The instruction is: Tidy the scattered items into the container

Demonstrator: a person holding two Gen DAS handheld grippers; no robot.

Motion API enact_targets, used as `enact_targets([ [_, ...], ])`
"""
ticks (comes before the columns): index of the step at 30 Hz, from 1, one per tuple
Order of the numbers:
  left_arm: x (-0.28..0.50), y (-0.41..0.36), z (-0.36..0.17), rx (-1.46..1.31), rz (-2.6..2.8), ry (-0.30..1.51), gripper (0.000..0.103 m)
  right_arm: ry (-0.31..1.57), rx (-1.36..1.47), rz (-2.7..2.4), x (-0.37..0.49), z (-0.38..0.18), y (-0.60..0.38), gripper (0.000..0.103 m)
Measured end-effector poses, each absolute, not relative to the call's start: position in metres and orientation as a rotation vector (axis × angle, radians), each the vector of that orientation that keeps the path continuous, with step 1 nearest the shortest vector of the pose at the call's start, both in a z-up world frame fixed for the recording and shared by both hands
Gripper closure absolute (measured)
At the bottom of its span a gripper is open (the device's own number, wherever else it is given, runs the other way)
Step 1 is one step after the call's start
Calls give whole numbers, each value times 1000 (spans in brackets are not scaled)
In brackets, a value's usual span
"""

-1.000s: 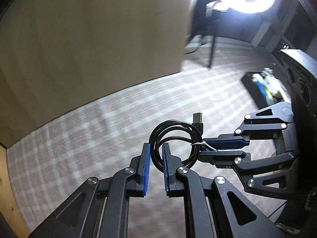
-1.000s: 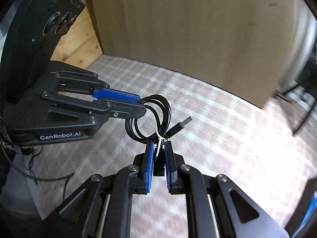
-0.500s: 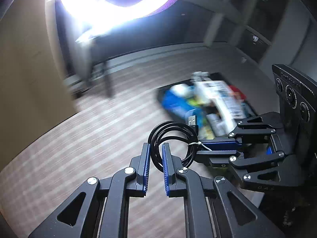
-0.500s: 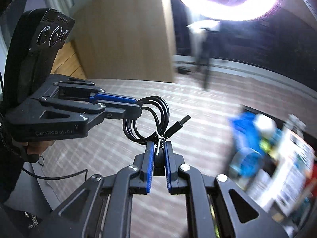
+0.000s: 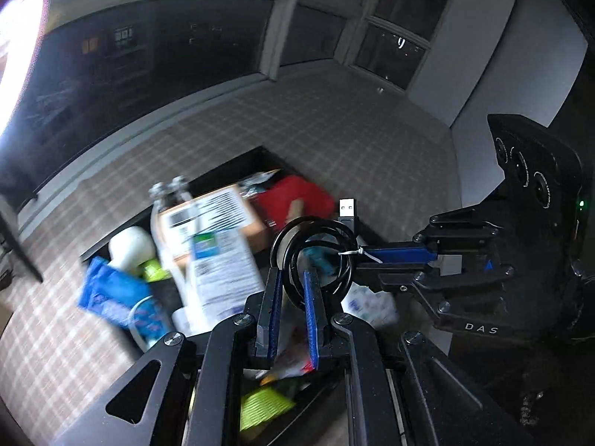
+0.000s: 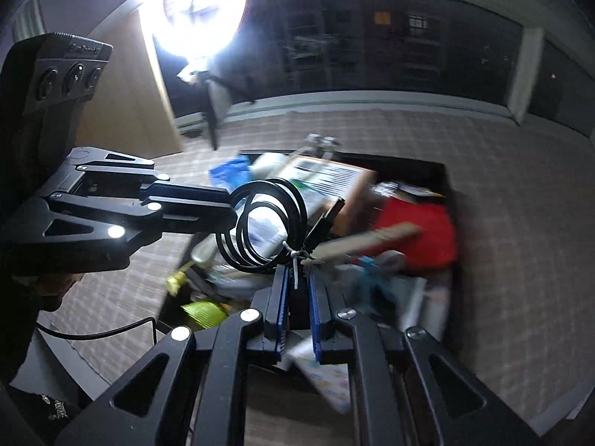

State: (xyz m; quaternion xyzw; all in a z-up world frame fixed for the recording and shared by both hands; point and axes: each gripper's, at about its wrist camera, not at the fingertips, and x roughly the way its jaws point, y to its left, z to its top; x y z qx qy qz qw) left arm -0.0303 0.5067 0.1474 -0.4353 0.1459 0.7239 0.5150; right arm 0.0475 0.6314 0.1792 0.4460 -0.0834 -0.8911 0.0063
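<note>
A coiled black USB cable [image 5: 316, 256] with a white tie hangs between my two grippers. In the left wrist view my left gripper [image 5: 292, 273] is shut on the coil's lower left side. My right gripper [image 5: 362, 256] comes in from the right, shut on the coil at the tie. From the right wrist view, the right gripper [image 6: 296, 273] pinches the cable [image 6: 267, 226] at its bottom, and the left gripper [image 6: 233, 208] holds its left edge. Below the cable lies the black container [image 5: 223, 174], also seen as the container [image 6: 450, 193], full of items.
The container holds a labelled cardboard box [image 5: 223, 215], a red item [image 6: 420, 234], a blue packet [image 5: 111, 293], a clear bottle [image 5: 167, 200] and a yellow-green thing [image 6: 202, 312]. Checked flooring [image 5: 334, 130] surrounds it. A bright ring light [image 6: 200, 3] on a stand is at the back left.
Both grippers have carried the cable together from beside the wooden panel across the checked floor to above the filled container. Neither grip has changed.
</note>
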Motion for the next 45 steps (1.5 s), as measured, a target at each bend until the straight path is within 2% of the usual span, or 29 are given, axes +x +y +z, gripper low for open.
enact_targets([
  [2,-24,522,147,-1051,1772,397,92,-209,1377,-2807,53,180,640,92],
  [3,-24,528,145,-1064,1816,427,90,-150,1380,-2845,56,182,643,86],
  [4,-25,532,146,-1079,1869,443,86,-84,1401,-2908,59,185,646,62],
  [6,-30,530,149,-1095,1967,408,58,-38,1373,-3030,67,194,655,27],
  [11,-37,509,165,-1075,2079,325,57,-129,1266,-3071,84,209,676,26],
  [19,-27,484,173,-1060,2173,341,56,-211,1265,-3048,89,210,683,26],
  [23,-19,459,167,-1099,2251,323,51,-225,1249,-3029,86,207,669,26],
  [32,4,368,162,-1187,2486,228,44,-211,1190,-2910,66,211,594,26],
  [36,16,321,161,-1203,2531,190,38,-168,1174,-2856,58,214,543,26],
  [45,30,198,156,-1263,2624,80,37,-165,1163,-2780,47,212,421,25],
])
